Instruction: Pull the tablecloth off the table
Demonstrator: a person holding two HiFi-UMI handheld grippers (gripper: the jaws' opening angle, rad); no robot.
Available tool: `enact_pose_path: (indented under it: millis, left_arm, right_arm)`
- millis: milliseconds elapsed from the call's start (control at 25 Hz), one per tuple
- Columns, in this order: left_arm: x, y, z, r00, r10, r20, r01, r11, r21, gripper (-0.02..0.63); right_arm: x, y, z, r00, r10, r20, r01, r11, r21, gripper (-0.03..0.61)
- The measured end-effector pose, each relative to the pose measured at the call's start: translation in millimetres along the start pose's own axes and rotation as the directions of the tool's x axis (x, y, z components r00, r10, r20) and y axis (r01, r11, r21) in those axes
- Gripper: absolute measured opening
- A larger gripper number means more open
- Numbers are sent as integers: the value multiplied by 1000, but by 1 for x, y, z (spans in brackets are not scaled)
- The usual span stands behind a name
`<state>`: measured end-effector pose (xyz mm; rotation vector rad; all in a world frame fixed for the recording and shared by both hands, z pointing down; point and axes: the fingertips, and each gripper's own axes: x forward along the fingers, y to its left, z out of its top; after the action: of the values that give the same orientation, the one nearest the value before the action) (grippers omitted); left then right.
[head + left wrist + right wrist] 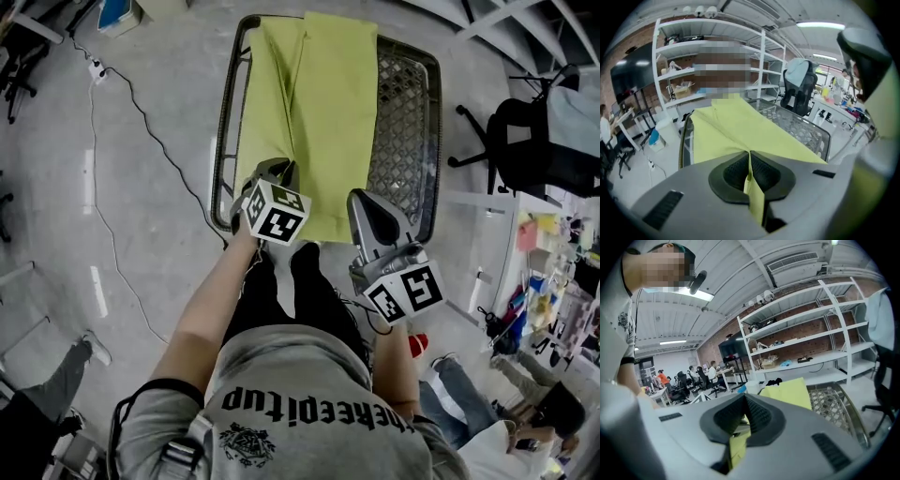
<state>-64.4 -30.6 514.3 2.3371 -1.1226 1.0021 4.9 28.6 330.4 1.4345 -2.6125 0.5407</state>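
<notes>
- A yellow-green tablecloth [319, 112] lies lengthwise along a metal mesh desk [405, 141]. Bare mesh shows along the desk's right side.
- The left gripper [750, 174] is pressed together on a thin fold of the cloth's near edge. The fold stands upright between its jaws.
- The right gripper [742, 422] is likewise pinching a strip of the same near edge, near the left one.
- The cloth looks thin, soft and light. It creases and drapes, and a long fold runs down its middle.
- It will probably slide easily over the mesh, though it could snag on the desk's rim.
- The near edge, held at two separate spots, seems the best place to grip, so the pull stays even.
</notes>
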Motion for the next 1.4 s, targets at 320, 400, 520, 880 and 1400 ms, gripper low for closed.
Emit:
enact_pose_path:
  millis: [320,400,520,880,1400]
  left_arm:
    - [28,-73,12,999,-20,-46,33,952,304,21]
    - [37,-82,8,999,-6,-51,23,941,339,21]
    - [51,-89,1,998,10,-69,15,934,358,21]
    - [65,-115,-17,980,-158,-119,182,957,226,85]
    - [16,-51,4,995,-42,92,56,986,-154,15]
  right_arm:
    - [-29,-32,1,1000,-18,11,18,1000,7,9]
    - [-34,-39,1,1000,-24,9,24,1000,8,11]
    - [-42,-50,-2,999,-33,5,32,999,11,11]
    - [-47,-66,-6,1000,-26,-6,26,1000,15,11]
    - [-26,-57,3,997,78,9,-78,997,3,9]
